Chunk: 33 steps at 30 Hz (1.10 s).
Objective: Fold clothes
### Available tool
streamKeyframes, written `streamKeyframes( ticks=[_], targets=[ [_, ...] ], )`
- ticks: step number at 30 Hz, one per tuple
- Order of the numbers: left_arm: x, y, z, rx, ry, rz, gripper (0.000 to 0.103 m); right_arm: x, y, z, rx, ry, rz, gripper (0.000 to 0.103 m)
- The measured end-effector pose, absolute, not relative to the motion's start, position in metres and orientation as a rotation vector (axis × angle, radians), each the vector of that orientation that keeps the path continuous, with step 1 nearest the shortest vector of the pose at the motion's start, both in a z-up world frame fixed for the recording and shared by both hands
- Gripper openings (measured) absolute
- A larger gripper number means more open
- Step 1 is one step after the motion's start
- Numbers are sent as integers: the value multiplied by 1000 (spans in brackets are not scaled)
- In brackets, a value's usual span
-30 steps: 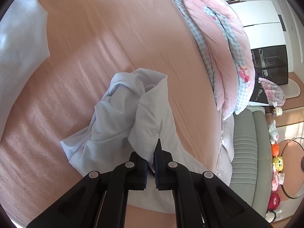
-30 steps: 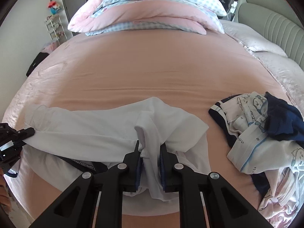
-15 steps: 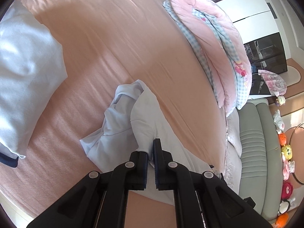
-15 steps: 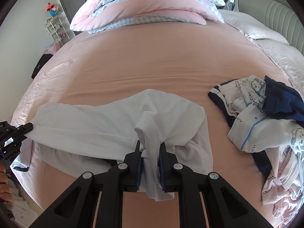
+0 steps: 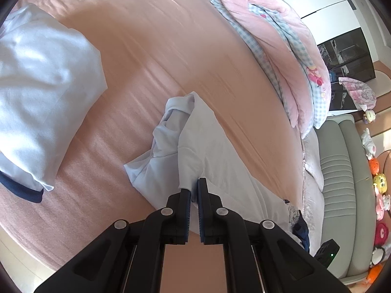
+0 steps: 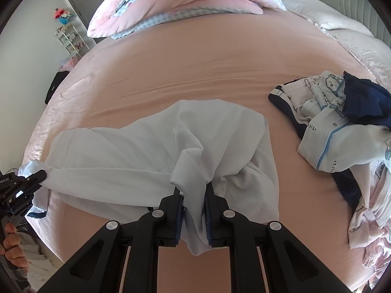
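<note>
White garment stretched between both grippers over the pink bed

The pale white, soft cotton garment (image 6: 151, 156) lies crumpled on the salmon-pink bedsheet (image 6: 195, 68); the right gripper (image 6: 194, 195) has its fingers pinched narrow on a fold of it that hangs between and below them. The left gripper (image 5: 194, 190) has its fingers pressed all but together on the cloth's edge, seen also at the far left of the right wrist view, where the cloth pulls taut. Ahead of the right fingers the sheet is wide and bare up to the pink and blue-check folded quilt (image 6: 185, 5). To their right lies a heap of printed white and navy clothes (image 6: 342, 127), apart from the garment. Left of the left fingers sits a folded white garment with navy trim (image 5: 41, 92). No writing can be read.
</note>
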<state>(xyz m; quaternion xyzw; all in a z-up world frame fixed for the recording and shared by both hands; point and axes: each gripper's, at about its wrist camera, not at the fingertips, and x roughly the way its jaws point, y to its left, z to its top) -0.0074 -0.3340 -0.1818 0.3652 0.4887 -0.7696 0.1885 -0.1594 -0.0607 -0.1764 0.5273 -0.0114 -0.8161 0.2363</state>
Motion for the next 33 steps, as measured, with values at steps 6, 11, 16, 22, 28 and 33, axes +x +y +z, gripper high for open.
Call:
streamKeyframes(
  ticks=[6,11,16,22,28,33],
  targets=[
    [-1,-331,-196,1094,1344,-2098,4,-169,-42,-175,1465,-198,-2204,32],
    [6,-335,-207,1142,1360,-2064,4,-178,-9,-171,1444,-401,-2233,51],
    [4,-334,-195,1134,1356,-2094,5,-184,17,-170,1429,-555,-2264,52],
    [-10,-302,-171,1247,1169,-2162,67,-188,26,-172,1455,-616,-2277,52],
    [-20,-260,-150,1252,1092,-2275,70,-188,37,-173,1457,-675,-2261,52],
    [-51,-241,-140,1290,1021,-2289,70,-188,40,-177,1451,-736,-2188,53]
  ],
)
